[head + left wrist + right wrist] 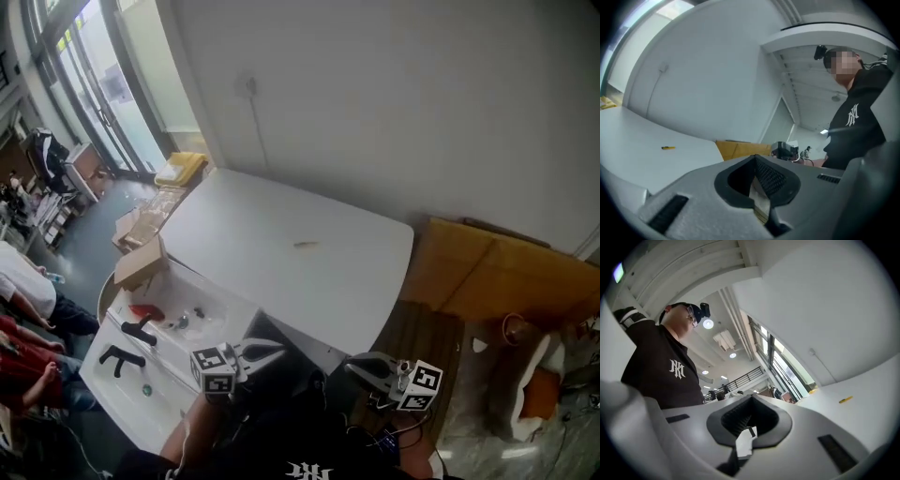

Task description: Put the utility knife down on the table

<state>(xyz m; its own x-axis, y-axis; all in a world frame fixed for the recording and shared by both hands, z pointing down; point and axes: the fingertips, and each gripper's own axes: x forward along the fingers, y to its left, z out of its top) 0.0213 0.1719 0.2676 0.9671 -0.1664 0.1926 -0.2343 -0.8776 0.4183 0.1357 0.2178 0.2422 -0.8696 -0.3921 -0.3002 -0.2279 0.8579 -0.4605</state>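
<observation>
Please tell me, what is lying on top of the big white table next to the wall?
Only the small yellow utility knife lies on the table, flat, around its middle. The right gripper covers the table's near corner, so that part cannot be checked.

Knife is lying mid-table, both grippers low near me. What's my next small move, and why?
Probably none beyond resting: the knife lies flat on the table, well apart from the left gripper and right gripper, both with jaws shut on nothing. The put-down looks done.
</observation>
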